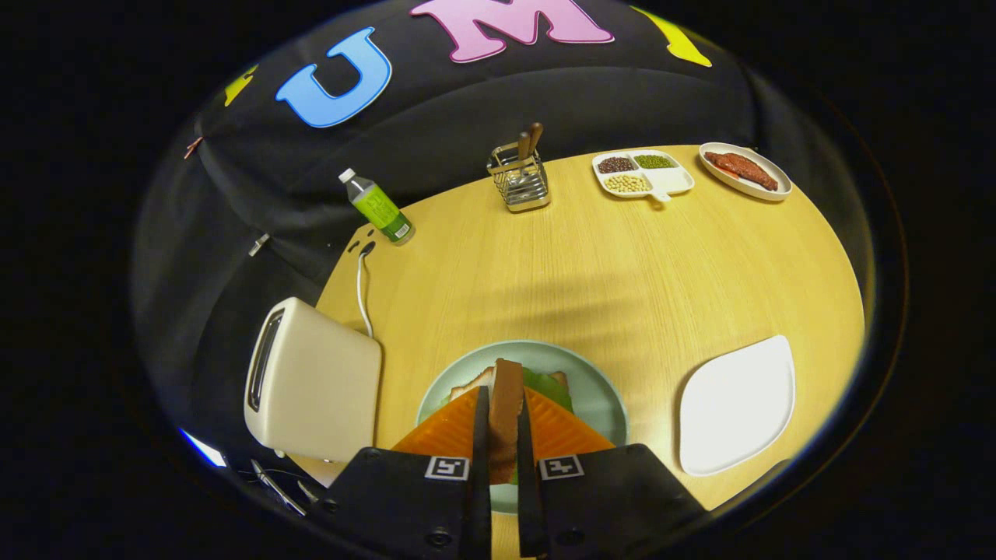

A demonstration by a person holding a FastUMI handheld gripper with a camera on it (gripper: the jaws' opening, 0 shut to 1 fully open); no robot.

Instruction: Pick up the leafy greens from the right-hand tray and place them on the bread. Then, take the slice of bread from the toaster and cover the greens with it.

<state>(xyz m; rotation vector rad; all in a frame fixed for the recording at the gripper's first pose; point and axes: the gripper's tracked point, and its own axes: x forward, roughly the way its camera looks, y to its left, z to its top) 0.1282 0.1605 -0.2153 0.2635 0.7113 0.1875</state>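
now claw [502,412] grips bread slice [506,397] — upright

Light wood table [591,272] carried: toaster [311,381] at near left w/ white cord [360,292], green-label bottle [377,208] far left, wire utensil caddy [520,180] far centre, divided dish [643,173] + oval dish [745,170] far right, round pale-green plate [599,389] near centre, white tray [735,406] near right.
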